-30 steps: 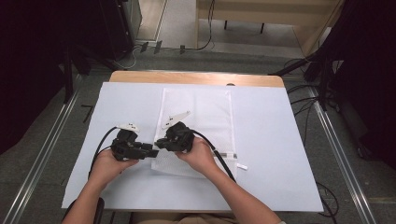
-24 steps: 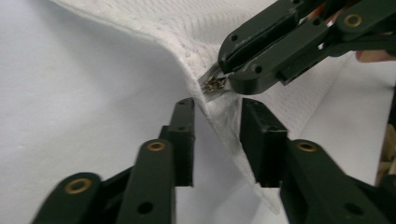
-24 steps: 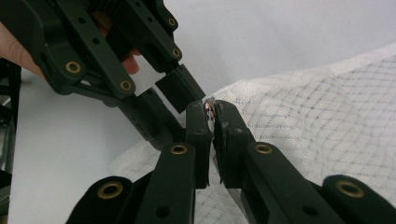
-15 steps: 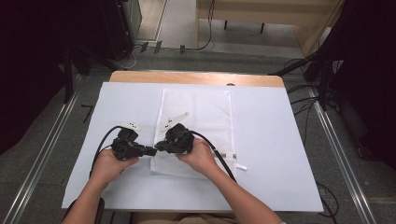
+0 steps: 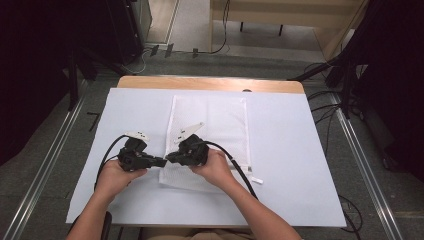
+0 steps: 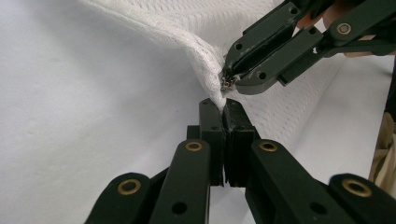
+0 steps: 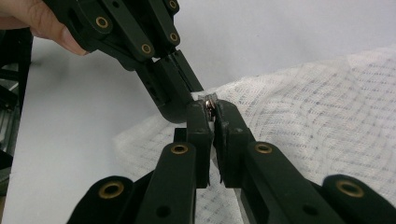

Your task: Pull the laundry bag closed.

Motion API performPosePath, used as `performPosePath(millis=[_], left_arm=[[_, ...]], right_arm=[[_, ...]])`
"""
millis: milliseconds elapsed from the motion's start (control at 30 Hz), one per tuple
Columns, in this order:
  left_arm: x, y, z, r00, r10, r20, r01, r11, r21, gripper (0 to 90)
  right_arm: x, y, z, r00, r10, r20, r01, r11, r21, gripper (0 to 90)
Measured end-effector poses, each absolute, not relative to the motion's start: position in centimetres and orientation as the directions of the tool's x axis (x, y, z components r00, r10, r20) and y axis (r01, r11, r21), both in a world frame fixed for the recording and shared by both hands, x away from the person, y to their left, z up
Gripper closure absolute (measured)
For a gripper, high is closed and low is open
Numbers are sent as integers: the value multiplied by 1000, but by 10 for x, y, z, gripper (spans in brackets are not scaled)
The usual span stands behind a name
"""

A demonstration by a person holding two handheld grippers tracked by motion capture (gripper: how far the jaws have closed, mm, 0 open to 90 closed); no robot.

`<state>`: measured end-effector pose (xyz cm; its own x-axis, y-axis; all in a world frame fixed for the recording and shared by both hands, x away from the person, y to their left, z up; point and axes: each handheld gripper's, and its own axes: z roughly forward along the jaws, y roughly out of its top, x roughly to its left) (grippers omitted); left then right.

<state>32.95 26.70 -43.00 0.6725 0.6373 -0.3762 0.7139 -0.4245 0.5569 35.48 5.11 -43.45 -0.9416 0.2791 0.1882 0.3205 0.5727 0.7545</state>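
A white mesh bag (image 5: 210,135) lies flat in the middle of the desk (image 5: 300,150), its near left corner lifted between the two claws. The left claw (image 5: 163,161), its jaws having just closed, pinches the bag's edge fabric (image 6: 215,95). Just beside it, tip to tip, the right claw (image 5: 170,157) is clamped on a small metal zipper pull (image 7: 210,101) at the same corner.

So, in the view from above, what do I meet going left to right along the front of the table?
Left hand → left tongs → right tongs, both pinching the white mesh bag → right hand → small white tag.
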Motion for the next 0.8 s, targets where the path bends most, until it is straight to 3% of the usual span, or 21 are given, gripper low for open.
performPosePath(millis=[200,300,800], left_arm=[[330,270,-427,654,667,-357,721,-406,562,895],[331,284,-423,624,671,-401,740,-343,579,896],[329,282,-425,645,660,-384,726,-373,578,893]], right_arm=[[353,50,-435,-938,286,194,327,557,763,885],[354,47,-440,-938,304,165,321,590,741,885],[353,41,-441,-946,295,135,298,623,723,885]])
